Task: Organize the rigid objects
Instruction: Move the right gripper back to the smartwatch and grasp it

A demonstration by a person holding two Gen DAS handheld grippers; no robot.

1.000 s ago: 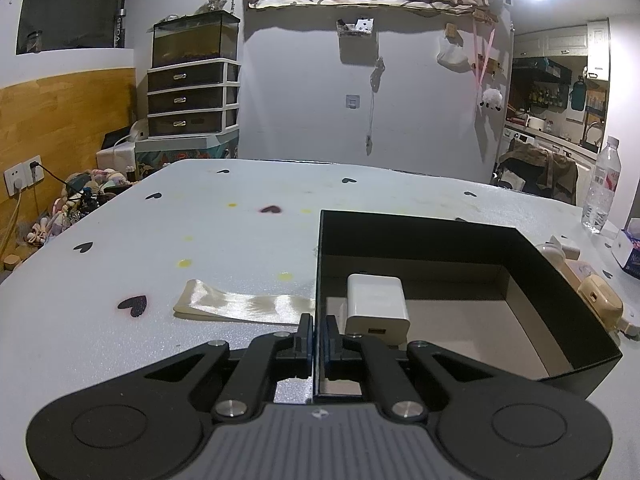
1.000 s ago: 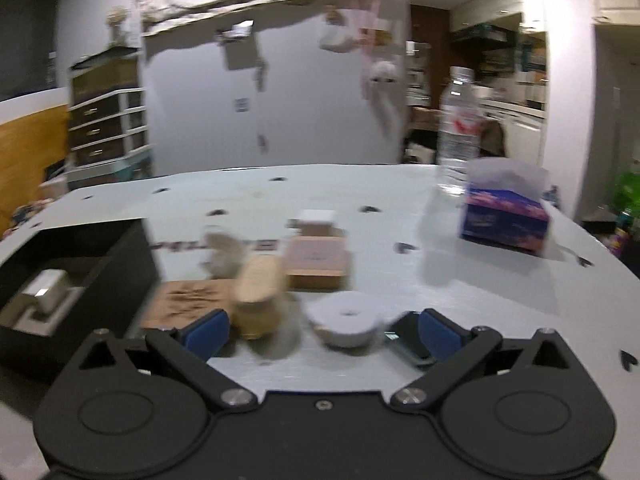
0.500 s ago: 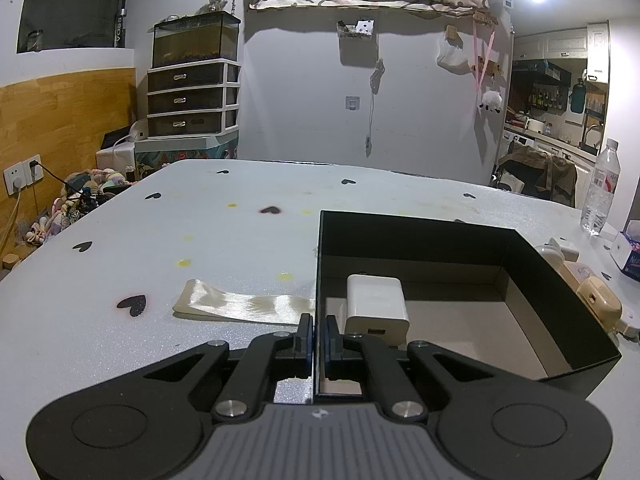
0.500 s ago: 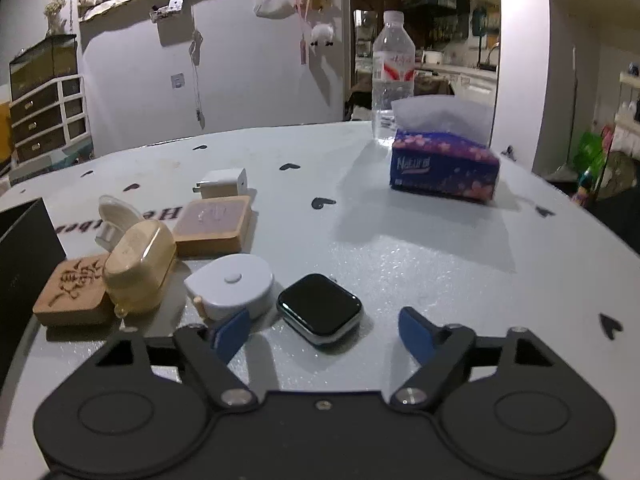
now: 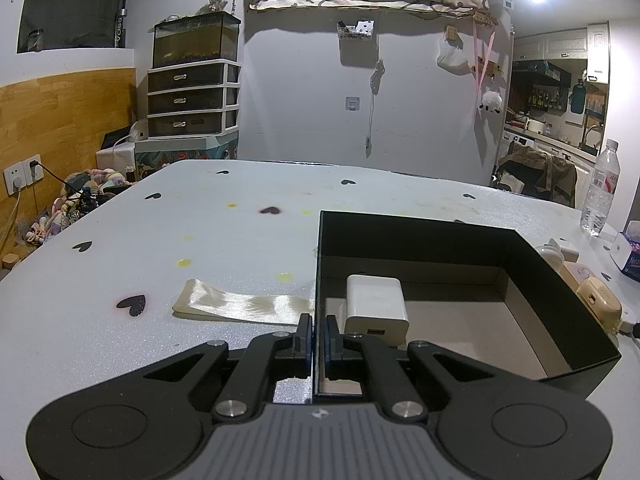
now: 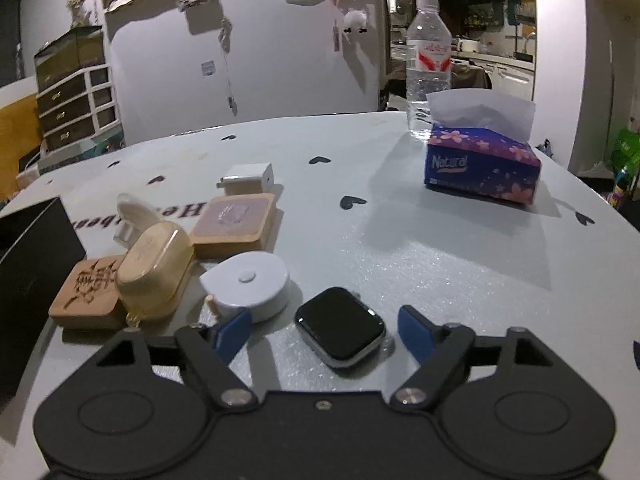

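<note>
Watch point(image 6: 340, 334) now sits between narrowed right gripper point(image 6: 325, 334) pads untouched (left gripper point(image 5: 319, 336) clamps box point(image 5: 560, 280) wall)

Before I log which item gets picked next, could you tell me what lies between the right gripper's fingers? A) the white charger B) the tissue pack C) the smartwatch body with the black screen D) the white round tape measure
C: in the right wrist view the smartwatch body lies on the table between the blue fingers of the right gripper, which stand clear of it on both sides; the tape measure sits just beyond the left finger.
</note>
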